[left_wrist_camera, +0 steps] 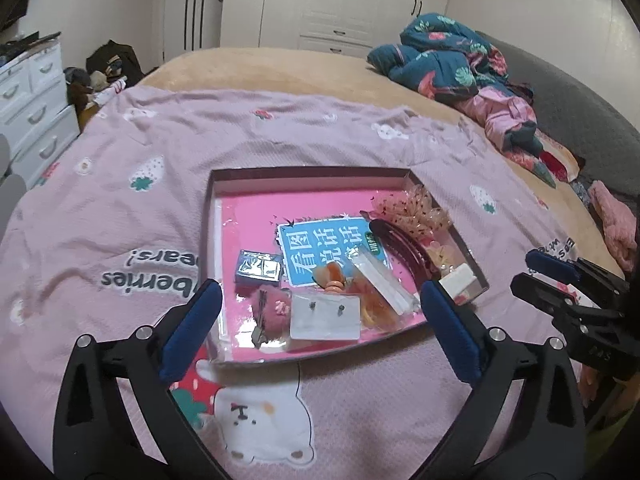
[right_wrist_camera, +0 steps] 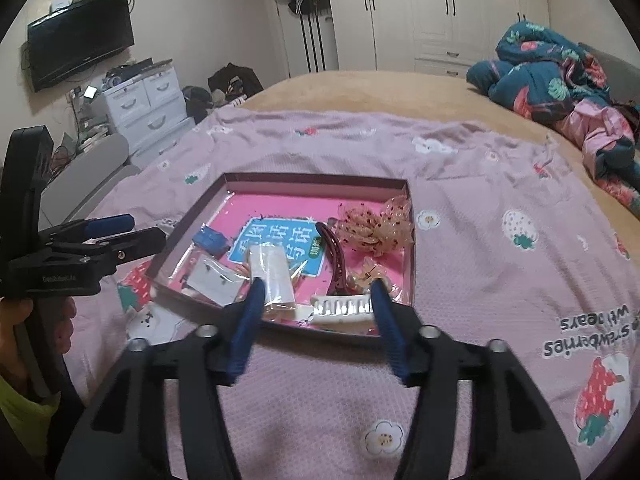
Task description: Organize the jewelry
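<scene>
A shallow pink-lined tray [left_wrist_camera: 312, 171] [right_wrist_camera: 316, 178] lies on the bedspread. It holds an earring card [left_wrist_camera: 324, 316], a small blue box [left_wrist_camera: 258, 268], a fuzzy pink clip [left_wrist_camera: 272, 304], a dark red hair claw [left_wrist_camera: 400, 244] [right_wrist_camera: 334, 260], a lace scrunchie [left_wrist_camera: 412, 208] [right_wrist_camera: 376, 224], a clear packet [right_wrist_camera: 272, 276] and a white comb clip [right_wrist_camera: 342, 308]. My left gripper [left_wrist_camera: 320, 292] hangs open over the tray's near edge, with nothing between its pads. The right gripper [right_wrist_camera: 318, 286] is open above the tray's near right corner. The comb clip shows between its tips, untouched.
The tray rests on a pink strawberry-print bedspread [left_wrist_camera: 120, 216] over a tan bed. A heap of dark floral bedding [left_wrist_camera: 448, 60] lies at the far right. White drawers [left_wrist_camera: 28, 108] stand to the left of the bed. A person's hand [right_wrist_camera: 24, 316] holds the left gripper's handle.
</scene>
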The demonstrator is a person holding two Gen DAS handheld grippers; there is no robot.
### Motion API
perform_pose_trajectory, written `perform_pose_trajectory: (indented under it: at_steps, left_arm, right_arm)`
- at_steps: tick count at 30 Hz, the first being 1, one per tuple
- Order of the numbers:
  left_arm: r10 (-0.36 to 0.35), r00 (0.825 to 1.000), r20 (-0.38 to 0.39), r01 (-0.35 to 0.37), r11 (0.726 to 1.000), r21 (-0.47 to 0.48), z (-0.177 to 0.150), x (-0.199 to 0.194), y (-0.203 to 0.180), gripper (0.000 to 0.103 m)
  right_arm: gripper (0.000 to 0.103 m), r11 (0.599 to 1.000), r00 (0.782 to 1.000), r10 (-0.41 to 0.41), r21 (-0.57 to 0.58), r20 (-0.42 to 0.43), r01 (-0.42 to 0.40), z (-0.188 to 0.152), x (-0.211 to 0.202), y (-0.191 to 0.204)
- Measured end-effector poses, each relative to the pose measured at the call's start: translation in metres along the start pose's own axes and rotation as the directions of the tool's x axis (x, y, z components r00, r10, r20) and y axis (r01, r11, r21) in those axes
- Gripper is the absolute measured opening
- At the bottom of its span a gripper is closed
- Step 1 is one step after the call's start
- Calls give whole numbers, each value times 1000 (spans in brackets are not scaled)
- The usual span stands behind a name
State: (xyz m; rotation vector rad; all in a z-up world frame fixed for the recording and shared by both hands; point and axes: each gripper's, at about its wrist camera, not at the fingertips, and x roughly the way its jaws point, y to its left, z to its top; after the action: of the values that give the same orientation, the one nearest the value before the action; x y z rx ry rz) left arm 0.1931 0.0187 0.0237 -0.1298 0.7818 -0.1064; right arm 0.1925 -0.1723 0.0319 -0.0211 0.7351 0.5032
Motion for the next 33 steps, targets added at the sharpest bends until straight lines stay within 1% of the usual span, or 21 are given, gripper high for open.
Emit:
perform_pose_trajectory:
  at_steps: [1,6,10,12,16,20,24,30,33]
  left_arm:
    - [4,1000,3,-4,1000,-1,-1,-3,0,93]
    - [26,999,43,-26,1000,-6,-7,-28,-2,93]
    - [34,997,70,-33,999,-6,-12,-46,-3,94]
    - [36,996,83,-36,999,-7,-14,-53,-3,94]
    - [45,994,101,-45,999,-5,-21,-66,-5,94]
    - [51,993,102,-51,999,-2,-32,-71,-5,94]
    - [58,993,104,-58,998,0,-44,-72,-3,94]
    - [75,992,99,-76,997,3,-67,-74,-4,94]
    - [71,993,98,-72,997,9,-76,-74,-5,94]
  right_arm:
    - [65,1000,1000,0,0,10,0,-1,-5,1]
    - [83,1000,998,-8,6,56,8,-4,-29,6]
    - [88,1000,996,-25,2,89,24,-8,-46,11]
    - [93,1000,995,-31,3,100,31,-11,-52,13]
    - [97,999,992,-37,-4,117,37,-18,-62,21]
    - [98,997,987,-73,-22,145,77,-27,-71,30]
    - [99,995,982,-92,-33,162,99,-35,-76,35]
    - [99,996,983,-86,16,161,84,-48,-81,34]
    - [99,994,981,-106,7,162,106,-57,-83,38]
